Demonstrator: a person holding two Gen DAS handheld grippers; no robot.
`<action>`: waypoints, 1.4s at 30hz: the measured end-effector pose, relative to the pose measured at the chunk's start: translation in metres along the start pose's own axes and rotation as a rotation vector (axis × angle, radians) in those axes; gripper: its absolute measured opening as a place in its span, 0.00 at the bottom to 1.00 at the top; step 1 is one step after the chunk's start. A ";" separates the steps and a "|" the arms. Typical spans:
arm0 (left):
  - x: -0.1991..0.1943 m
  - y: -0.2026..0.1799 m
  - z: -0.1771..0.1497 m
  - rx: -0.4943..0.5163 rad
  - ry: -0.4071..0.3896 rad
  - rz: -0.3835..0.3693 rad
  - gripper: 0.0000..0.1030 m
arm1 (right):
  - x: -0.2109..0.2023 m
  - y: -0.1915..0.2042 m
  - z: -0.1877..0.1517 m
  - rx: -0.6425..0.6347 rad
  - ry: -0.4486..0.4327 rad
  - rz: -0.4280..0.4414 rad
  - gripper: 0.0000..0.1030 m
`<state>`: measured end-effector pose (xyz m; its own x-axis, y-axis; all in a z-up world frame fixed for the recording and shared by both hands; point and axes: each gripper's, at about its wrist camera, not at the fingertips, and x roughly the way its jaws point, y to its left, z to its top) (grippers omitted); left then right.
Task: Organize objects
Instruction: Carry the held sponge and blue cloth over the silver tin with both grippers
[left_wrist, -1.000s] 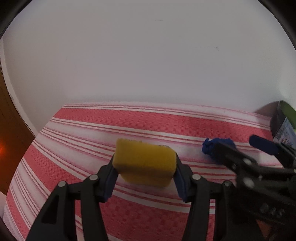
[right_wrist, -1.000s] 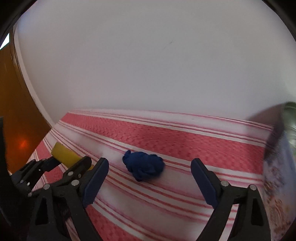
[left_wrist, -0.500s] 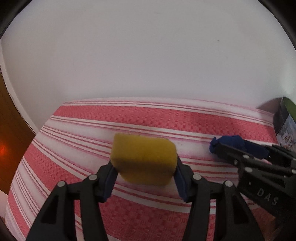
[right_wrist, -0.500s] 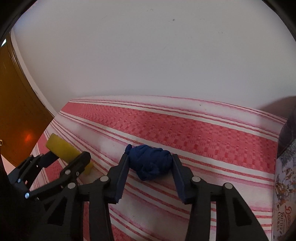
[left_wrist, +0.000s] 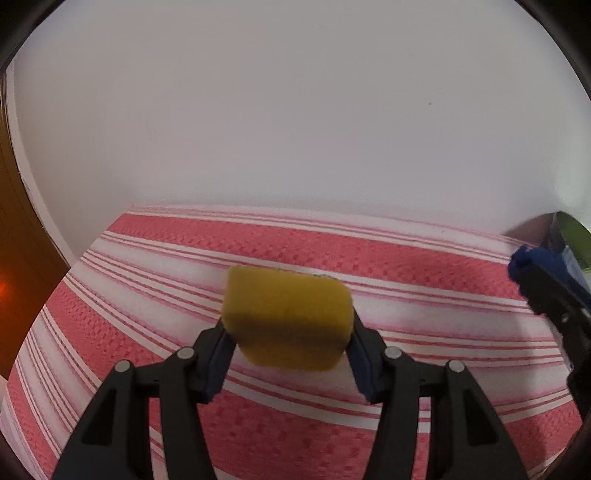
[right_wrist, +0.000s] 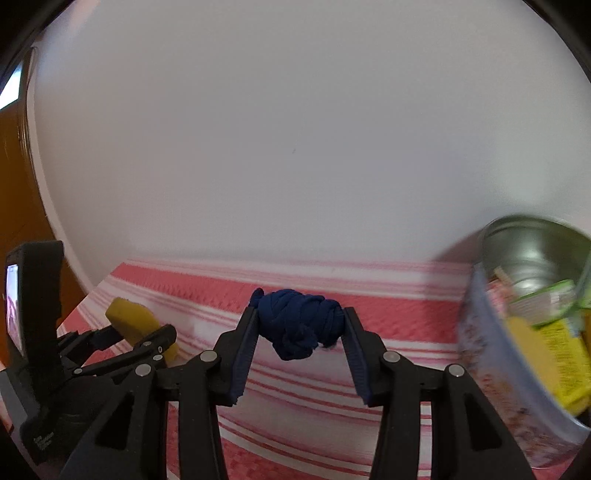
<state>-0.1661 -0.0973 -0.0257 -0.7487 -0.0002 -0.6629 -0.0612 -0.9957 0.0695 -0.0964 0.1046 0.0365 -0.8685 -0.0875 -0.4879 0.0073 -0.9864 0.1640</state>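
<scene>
Red-and-white striped cloth (left_wrist: 332, 254) covers the surface below a plain white wall (left_wrist: 295, 110). Nearest in the left view, the left gripper (left_wrist: 288, 332) pinches 1 yellow sponge (left_wrist: 288, 317) clear of the cloth. Only the right view shows the right gripper (right_wrist: 299, 325) squeezing 1 knotted blue cloth ball (right_wrist: 299, 321) — and, farther right, 1 open metal tin (right_wrist: 517, 332) holding yellow and green packets (right_wrist: 554, 332), blurred.

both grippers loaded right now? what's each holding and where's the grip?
Yes. Left gripper clamps the yellow sponge across its two short ends. Right gripper pinches the blue knotted cloth at its left and right sides.
</scene>
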 end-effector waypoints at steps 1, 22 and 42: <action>-0.002 -0.004 -0.001 0.004 -0.007 -0.002 0.53 | -0.004 0.000 0.001 -0.006 -0.022 -0.014 0.47; -0.022 -0.029 -0.011 0.060 -0.092 -0.015 0.53 | -0.065 -0.029 -0.014 -0.042 -0.127 -0.087 0.47; -0.042 -0.031 -0.034 0.039 -0.154 -0.001 0.53 | -0.104 -0.040 -0.024 -0.049 -0.168 -0.079 0.47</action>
<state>-0.1103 -0.0691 -0.0248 -0.8408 0.0185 -0.5410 -0.0860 -0.9913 0.0998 0.0056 0.1496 0.0604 -0.9378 0.0108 -0.3471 -0.0436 -0.9953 0.0868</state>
